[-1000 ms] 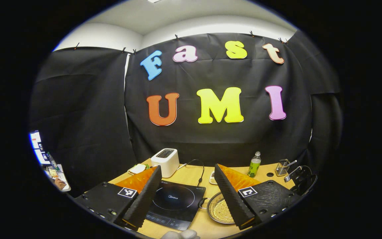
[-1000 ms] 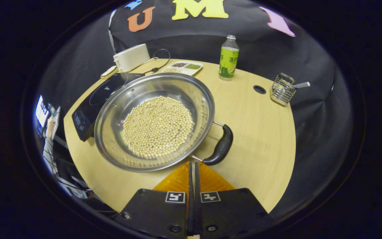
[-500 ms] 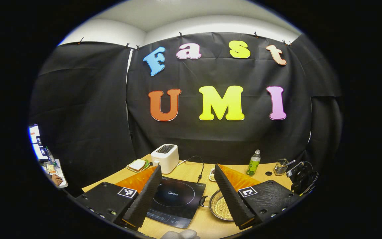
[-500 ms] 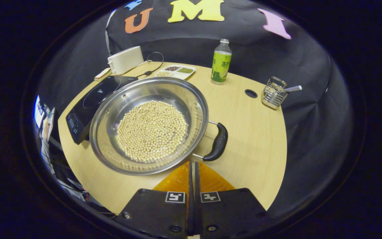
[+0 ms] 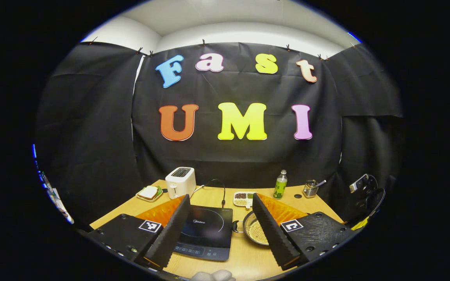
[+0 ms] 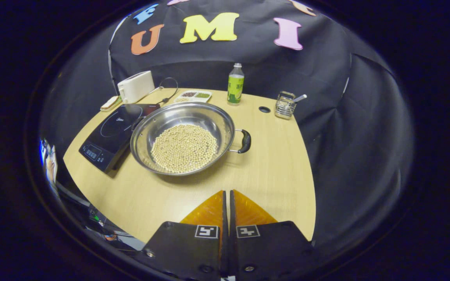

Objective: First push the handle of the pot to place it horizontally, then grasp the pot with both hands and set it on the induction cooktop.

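Note:
A steel pot (image 6: 182,144) holding pale beans sits on the wooden table, its left rim beside the black induction cooktop (image 6: 108,134). One black pot handle (image 6: 245,141) points right. My right gripper (image 6: 227,193) is shut with nothing in it, well short of the pot and above the table's near side. In the left gripper view my left gripper (image 5: 221,197) stands open over the cooktop (image 5: 203,230). The pot (image 5: 253,231) lies partly behind its right finger (image 5: 272,230), with a loop handle (image 5: 236,226) facing the cooktop.
At the back stand a white toaster (image 6: 136,86), a sandwich plate (image 5: 149,192), a divided snack tray (image 6: 193,95), a green bottle (image 6: 235,85) and a wire holder (image 6: 285,105). A cable (image 5: 219,189) runs to the cooktop. The table has a small round hole (image 6: 264,109).
Both grippers have drawn back from the table, so the pot and cooktop look smaller and farther. The right gripper has left the pot's handle. Left stays open, right stays shut.

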### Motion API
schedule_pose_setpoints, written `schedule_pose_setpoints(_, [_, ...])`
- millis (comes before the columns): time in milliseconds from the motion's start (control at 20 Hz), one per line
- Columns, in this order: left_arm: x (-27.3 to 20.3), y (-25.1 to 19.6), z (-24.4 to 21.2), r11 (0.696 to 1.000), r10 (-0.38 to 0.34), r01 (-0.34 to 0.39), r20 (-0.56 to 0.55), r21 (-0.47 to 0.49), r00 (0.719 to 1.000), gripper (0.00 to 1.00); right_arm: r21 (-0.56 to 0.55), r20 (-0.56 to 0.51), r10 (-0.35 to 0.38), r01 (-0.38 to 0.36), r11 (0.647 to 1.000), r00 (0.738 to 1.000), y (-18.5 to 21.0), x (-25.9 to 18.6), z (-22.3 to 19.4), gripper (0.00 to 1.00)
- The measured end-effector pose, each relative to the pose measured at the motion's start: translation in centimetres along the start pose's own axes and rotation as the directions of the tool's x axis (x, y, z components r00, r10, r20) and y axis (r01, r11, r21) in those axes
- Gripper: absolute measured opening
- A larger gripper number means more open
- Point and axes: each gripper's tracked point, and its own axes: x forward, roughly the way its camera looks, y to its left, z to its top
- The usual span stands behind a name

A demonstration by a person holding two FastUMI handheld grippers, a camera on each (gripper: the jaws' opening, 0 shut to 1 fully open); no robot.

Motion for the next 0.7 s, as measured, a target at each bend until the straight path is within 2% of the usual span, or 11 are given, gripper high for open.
schedule_pose_setpoints(150, [-1.8,0.0,-1.3,0.998,-0.062,0.063,-0.021,0.005,0.998,0.96,0.039,0.049,-0.024,0.022,0.999,0.999,1.1,-2.9,-1.2,0.04])
schedule_pose_setpoints(200, [-2.2,0.4,-1.8,0.997,-0.072,0.073,-0.026,0.008,0.997,0.96,0.051,0.059,-0.018,0.015,0.999,0.998,1.6,-3.9,-1.7,0.02])
schedule_pose_setpoints(300, [-3.0,0.6,-2.3,0.996,-0.088,0.088,-0.03,0.007,0.996,0.95,0.06,0.082,-0.019,0.014,0.998,0.996,2.2,-5.2,-2.2,0.13])
schedule_pose_setpoints(400, [-3.2,0.3,-3.4,0.994,-0.106,0.106,-0.048,0.007,0.993,0.95,0.073,0.102,-0.019,0.012,0.997,0.995,2.5,-6.1,-2.5,0.36])
schedule_pose_setpoints(450, [-3.1,0.1,-4.0,0.993,-0.118,0.119,-0.057,0.005,0.991,0.95,0.084,0.105,-0.014,0.005,0.996,0.994,2.6,-6.3,-2.7,0.53])
schedule_pose_setpoints(500, [-2.9,-0.4,-4.5,0.991,-0.132,0.132,-0.066,0.0,0.989,0.95,0.094,0.101,-0.008,-0.002,0.996,0.995,2.6,-6.4,-2.9,0.6])
schedule_pose_setpoints(550, [-2.6,-0.8,-5.3,0.99,-0.138,0.138,-0.081,-0.002,0.987,0.95,0.103,0.104,-0.007,-0.004,0.995,0.995,2.4,-6.4,-3.0,0.77])
schedule_pose_setpoints(650, [-1.5,-1.3,-6.8,0.989,-0.146,0.147,-0.113,-0.007,0.983,0.96,0.122,0.105,-0.031,0.018,0.992,0.994,1.3,-5.6,-2.9,0.87])
schedule_pose_setpoints(700, [-0.7,-1.7,-7.7,0.989,-0.147,0.147,-0.132,-0.012,0.98,0.96,0.13,0.099,-0.031,0.018,0.991,0.995,0.9,-5.0,-2.7,0.87])
